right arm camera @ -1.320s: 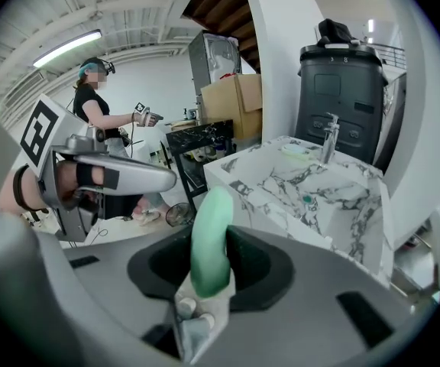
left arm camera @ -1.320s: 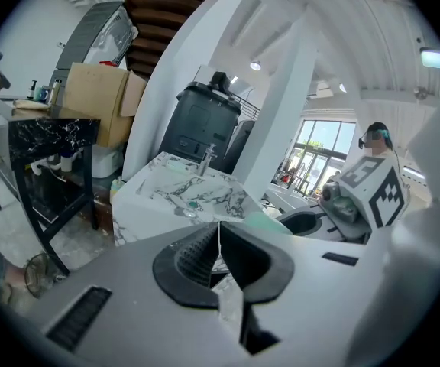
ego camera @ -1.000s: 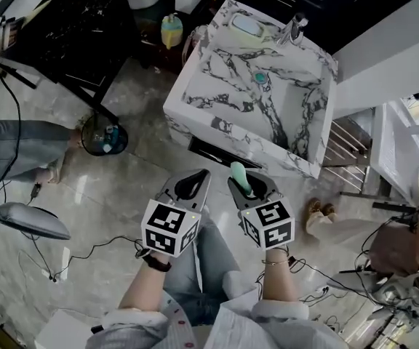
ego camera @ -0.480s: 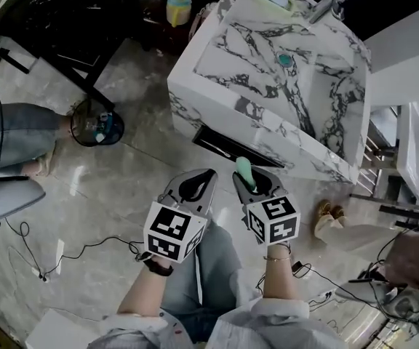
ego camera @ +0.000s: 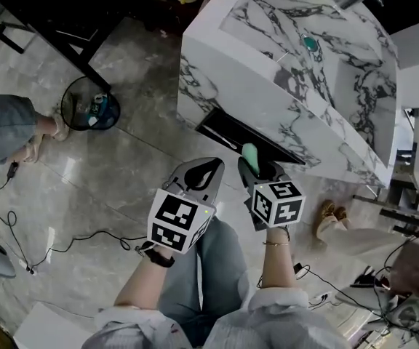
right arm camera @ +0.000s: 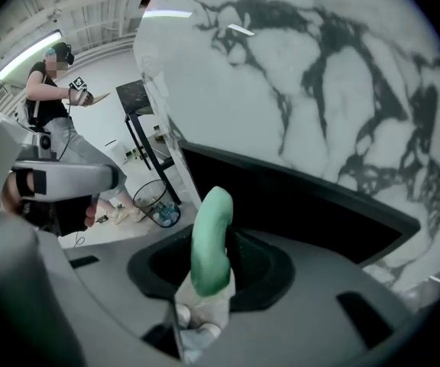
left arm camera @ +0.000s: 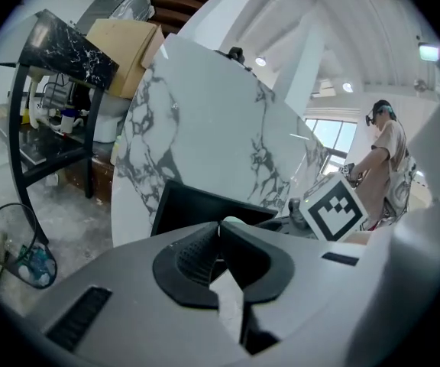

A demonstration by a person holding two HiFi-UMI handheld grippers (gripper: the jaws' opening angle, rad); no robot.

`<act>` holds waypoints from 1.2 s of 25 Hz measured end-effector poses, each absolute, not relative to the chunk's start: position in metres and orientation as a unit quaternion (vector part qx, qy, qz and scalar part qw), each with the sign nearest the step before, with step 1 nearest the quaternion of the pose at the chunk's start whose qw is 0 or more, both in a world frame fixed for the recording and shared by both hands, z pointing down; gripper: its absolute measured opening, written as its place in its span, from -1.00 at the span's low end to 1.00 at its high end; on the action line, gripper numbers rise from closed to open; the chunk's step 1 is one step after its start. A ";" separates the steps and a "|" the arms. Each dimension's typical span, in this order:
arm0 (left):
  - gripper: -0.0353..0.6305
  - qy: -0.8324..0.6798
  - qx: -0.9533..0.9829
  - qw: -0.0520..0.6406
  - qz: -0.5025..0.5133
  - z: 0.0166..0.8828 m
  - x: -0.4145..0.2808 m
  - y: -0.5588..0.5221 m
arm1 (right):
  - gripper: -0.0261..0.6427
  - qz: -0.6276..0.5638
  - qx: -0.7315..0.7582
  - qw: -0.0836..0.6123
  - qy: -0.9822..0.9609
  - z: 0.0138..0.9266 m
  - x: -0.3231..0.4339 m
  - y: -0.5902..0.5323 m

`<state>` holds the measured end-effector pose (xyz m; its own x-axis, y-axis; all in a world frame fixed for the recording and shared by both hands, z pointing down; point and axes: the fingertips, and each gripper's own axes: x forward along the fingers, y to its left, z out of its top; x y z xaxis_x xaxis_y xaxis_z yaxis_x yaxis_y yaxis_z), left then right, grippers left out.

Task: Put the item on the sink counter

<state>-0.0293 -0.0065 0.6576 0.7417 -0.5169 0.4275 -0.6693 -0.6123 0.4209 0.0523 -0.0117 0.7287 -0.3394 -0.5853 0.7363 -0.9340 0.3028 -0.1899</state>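
Observation:
A pale green, rounded soft item [ego camera: 250,155] stands up out of my right gripper [ego camera: 257,169], whose jaws are shut on its lower part. In the right gripper view the green item [right arm camera: 211,239] rises between the black pads in front of the sink's marble side. My left gripper [ego camera: 199,176] hangs just to its left. In the left gripper view its pads [left arm camera: 205,251] meet at the tips with nothing between them. The white marble sink counter [ego camera: 268,20] with dark veins stands ahead and above both grippers. Its basin has a green drain [ego camera: 310,43].
A dark open slot [ego camera: 246,140] runs under the sink's front. To the left a wire waste basket [ego camera: 89,110] stands on the marble floor, with a black table [ego camera: 57,13] behind it. A seated person's leg [ego camera: 6,126] is at far left. Cables [ego camera: 71,246] and shoes [ego camera: 329,213] lie nearby.
Both grippers have sunk lower, side by side. The sink counter now sits higher and further right in the head view. The green item stays in the right gripper.

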 end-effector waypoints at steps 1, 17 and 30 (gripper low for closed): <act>-0.83 -0.334 0.888 0.288 0.132 0.664 -0.029 -0.007 | -0.54 0.312 0.504 0.280 -0.756 0.735 0.054 -0.014; -0.83 -0.331 0.892 0.284 0.118 0.726 -0.020 -0.025 | -0.54 0.309 0.563 0.233 -0.730 0.816 0.080 -0.060; -0.83 -0.329 0.891 0.286 0.126 0.740 -0.021 -0.022 | -0.53 0.271 0.637 0.247 -0.678 0.841 0.105 -0.094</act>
<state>-0.0215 -0.0223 0.7402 0.7517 -0.5143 0.4129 -0.6585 -0.6200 0.4266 0.1045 -0.0936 0.8408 -0.0662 -0.7298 0.6804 -0.9977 0.0405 -0.0535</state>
